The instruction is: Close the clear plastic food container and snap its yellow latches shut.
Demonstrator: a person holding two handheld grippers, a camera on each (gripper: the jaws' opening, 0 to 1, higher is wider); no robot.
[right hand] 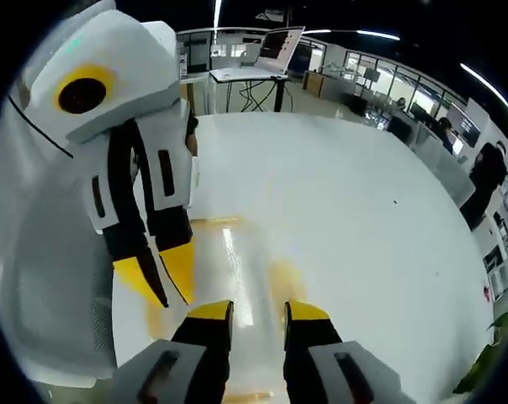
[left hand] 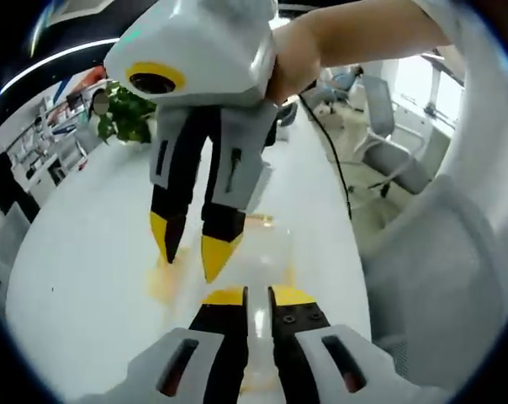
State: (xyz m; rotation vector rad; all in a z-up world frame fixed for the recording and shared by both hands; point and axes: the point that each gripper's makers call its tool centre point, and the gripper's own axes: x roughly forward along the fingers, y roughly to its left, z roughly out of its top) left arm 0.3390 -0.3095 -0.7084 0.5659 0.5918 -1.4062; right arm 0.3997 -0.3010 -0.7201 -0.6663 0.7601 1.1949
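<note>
The clear plastic food container [left hand: 267,252] lies on the white table [left hand: 77,252], its yellow latches [left hand: 163,271] showing faintly at its sides. My left gripper [left hand: 258,296] hangs over its near end with the yellow-tipped jaws almost together and nothing between them. From above, my right gripper [left hand: 192,246] points down at the lid, its jaws a little apart. In the right gripper view the container [right hand: 246,261] runs forward from my right gripper [right hand: 259,311], a yellow latch [right hand: 283,279] on its right side. My left gripper [right hand: 163,282] leans in from the left onto the container's edge.
A hand [left hand: 321,42] holds the right gripper. The table's right edge [left hand: 355,244] is close, with a black cable [left hand: 334,160] and office chairs [left hand: 388,143] beyond. A potted plant [left hand: 128,114] stands at the far end. A laptop stand [right hand: 279,50] and people [right hand: 485,181] are farther off.
</note>
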